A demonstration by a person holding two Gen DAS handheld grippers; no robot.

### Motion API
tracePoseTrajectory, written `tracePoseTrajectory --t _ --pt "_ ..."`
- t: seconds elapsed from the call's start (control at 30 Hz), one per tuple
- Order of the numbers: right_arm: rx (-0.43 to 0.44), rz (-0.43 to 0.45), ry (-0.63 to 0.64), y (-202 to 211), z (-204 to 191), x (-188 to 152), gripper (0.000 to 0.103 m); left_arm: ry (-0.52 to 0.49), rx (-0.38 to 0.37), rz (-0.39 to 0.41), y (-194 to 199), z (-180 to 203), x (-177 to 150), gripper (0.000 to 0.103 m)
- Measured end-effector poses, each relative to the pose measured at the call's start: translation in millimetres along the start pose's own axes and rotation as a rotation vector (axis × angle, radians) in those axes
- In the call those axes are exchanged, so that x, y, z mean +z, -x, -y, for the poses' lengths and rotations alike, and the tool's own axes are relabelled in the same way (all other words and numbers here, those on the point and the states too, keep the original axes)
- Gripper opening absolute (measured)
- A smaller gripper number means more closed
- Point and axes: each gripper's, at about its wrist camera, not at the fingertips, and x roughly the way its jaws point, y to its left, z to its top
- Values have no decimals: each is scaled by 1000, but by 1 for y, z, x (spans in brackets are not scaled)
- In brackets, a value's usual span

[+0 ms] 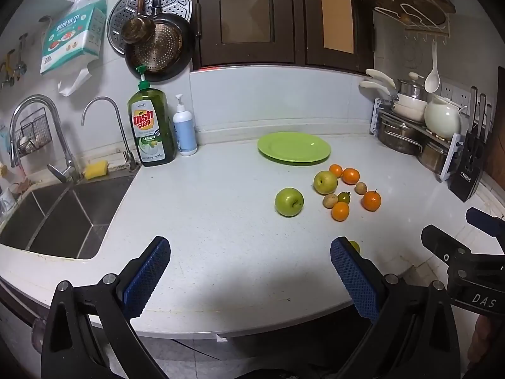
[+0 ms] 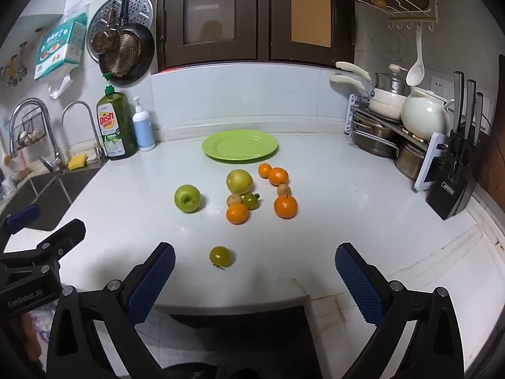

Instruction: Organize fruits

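The fruit lies loose ahead of both sets of jaws, short of the green plate (image 2: 240, 145) (likely its destination, so nothing is sorted yet). One small green tomato (image 2: 220, 255) sits just beyond the right gripper (image 2: 255, 263). Both it and the left gripper (image 1: 249, 260) stand spread wide, holding and touching nothing.

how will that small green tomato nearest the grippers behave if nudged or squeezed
The small round green tomato would probably roll on the smooth white countertop. Its glossy skin looks slippery, and it likely bruises under hard squeezing.
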Motion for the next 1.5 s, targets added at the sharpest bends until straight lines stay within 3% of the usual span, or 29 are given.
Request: tracePoseTrajectory --t 1.5 --pt "3 -3 -1 -7 -3 1 102 1 0 1 -1 2 1 103"
